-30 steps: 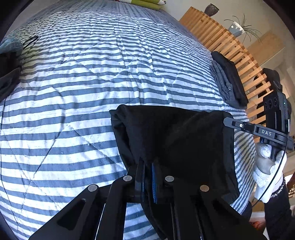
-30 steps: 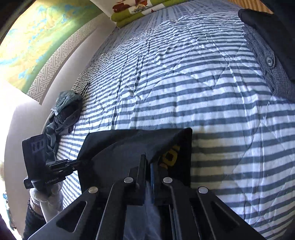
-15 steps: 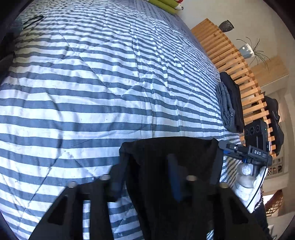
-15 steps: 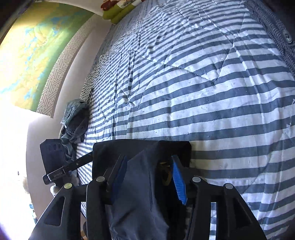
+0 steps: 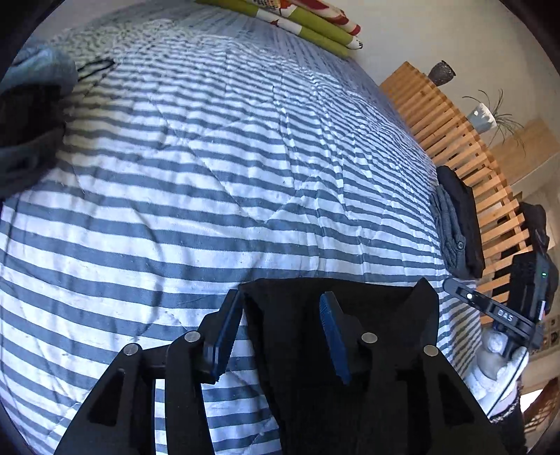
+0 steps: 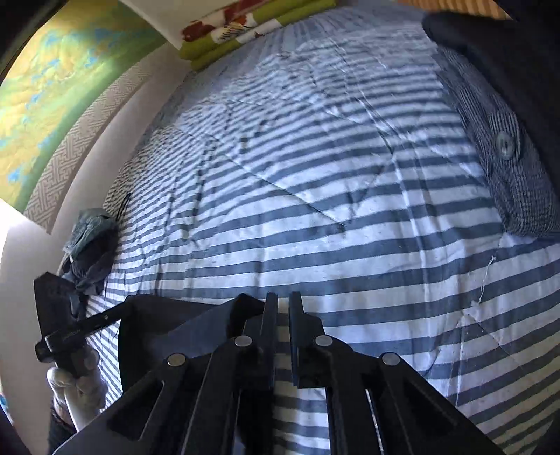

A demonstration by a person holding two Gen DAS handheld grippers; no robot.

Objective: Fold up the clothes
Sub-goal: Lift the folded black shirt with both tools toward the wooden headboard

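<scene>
Looking down my left tool [image 5: 280, 325], I see its jaws have just been opening, standing apart over the black garment [image 5: 336, 367] low in frame on the striped bed [image 5: 210, 196]. My right tool [image 6: 282, 315] has just closed on nothing, the garment lower left.

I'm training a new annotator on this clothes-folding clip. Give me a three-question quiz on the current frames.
1. True or false: the left gripper has its jaws apart.
2. What pattern covers the quilted bedspread?
3. The folded black garment lies: (a) by the green floral pillows, (b) at the bed's near edge, (c) on the wooden slatted headboard.

Key: 1 true; 2 blue and white stripes; 3 b.
</scene>
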